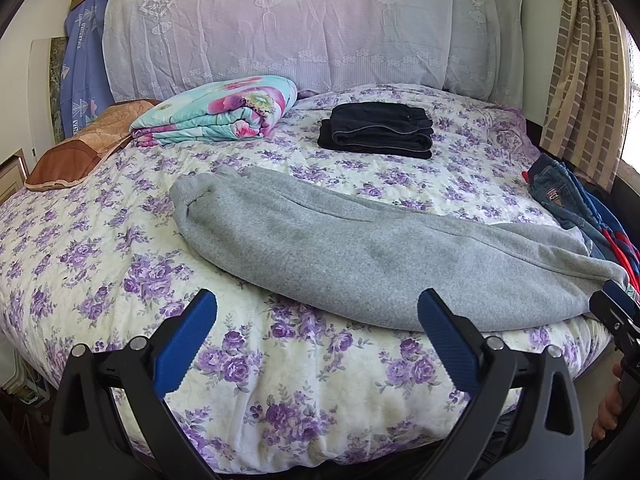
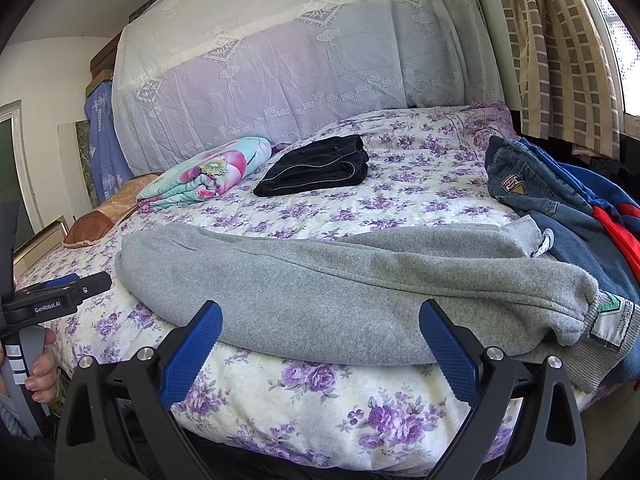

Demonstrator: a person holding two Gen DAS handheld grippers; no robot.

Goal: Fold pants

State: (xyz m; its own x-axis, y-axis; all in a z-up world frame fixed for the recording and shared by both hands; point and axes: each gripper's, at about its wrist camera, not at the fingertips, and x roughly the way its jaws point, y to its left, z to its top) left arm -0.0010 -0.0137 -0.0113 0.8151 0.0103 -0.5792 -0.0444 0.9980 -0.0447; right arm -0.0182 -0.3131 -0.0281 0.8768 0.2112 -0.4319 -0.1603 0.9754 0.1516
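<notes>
Grey pants [image 1: 360, 256] on purple-flowered white bedspread [image 1: 100, 248]; black folded pants [image 1: 378, 131]; blue-padded tongs [image 1: 316, 344].

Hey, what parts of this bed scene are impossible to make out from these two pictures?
- Pile of clothes: left wrist view, cut off by the right edge; grey pants cover its near part.
- Label on the grey pants' waistband: right wrist view, print too small to read.
- Bed's near edge: both views, hidden behind the open tongs.
</notes>
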